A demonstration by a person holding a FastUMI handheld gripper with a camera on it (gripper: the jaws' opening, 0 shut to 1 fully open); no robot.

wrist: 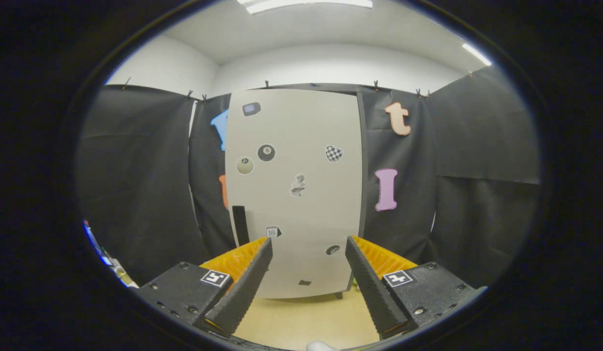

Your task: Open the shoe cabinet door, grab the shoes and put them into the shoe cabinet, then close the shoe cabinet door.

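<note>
A tall pale shoe cabinet [296,146] stands upright beyond my fingers, against the black cloth wall. Its door is shut and carries several small stickers. A dark vertical handle [240,225] sits low on the door's left edge, just above my left finger. My gripper [308,246] is open, with nothing between its fingers, and points at the lower part of the door from a short way off. A small white rounded thing [321,346] peeks up below the fingers; I cannot tell what it is.
Light wooden floor [306,317] runs from under my fingers to the cabinet's foot. Black cloth walls close in on the left, the right and behind the cabinet. Some coloured clutter [106,258] lies low beside the left cloth wall.
</note>
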